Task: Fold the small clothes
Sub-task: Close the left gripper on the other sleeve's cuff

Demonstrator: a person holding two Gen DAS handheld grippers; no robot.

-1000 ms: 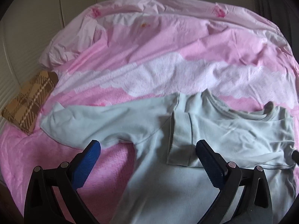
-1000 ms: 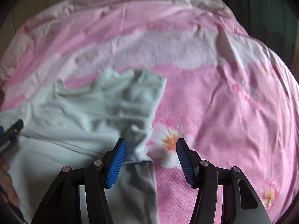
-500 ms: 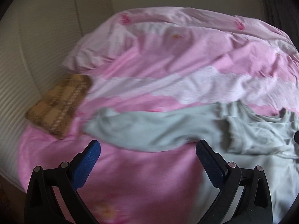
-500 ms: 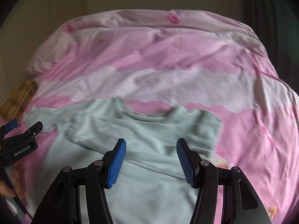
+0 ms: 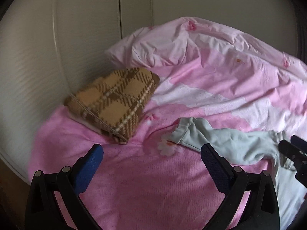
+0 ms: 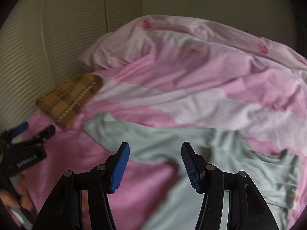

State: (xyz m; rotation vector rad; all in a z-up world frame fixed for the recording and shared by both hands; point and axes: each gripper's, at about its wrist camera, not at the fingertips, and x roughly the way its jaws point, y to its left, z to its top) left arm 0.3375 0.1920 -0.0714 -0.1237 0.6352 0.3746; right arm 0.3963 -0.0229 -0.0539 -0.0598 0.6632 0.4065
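a pale green long-sleeved shirt (image 6: pixel 172 147) lies spread on the pink floral duvet (image 5: pixel 220 80), one sleeve reaching toward a folded tan plaid blanket (image 5: pixel 113 103) at the bed's left edge. both the left gripper (image 5: pixel 151 163) and the right gripper (image 6: pixel 155 163) hover wide open, holding nothing

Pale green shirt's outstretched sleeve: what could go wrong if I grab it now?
The pale green long-sleeved shirt lies straight on the rumpled pink floral duvet, so the open left gripper might pinch bedding along with the sleeve cuff. The open right gripper hovers near the same sleeve; the two could collide.
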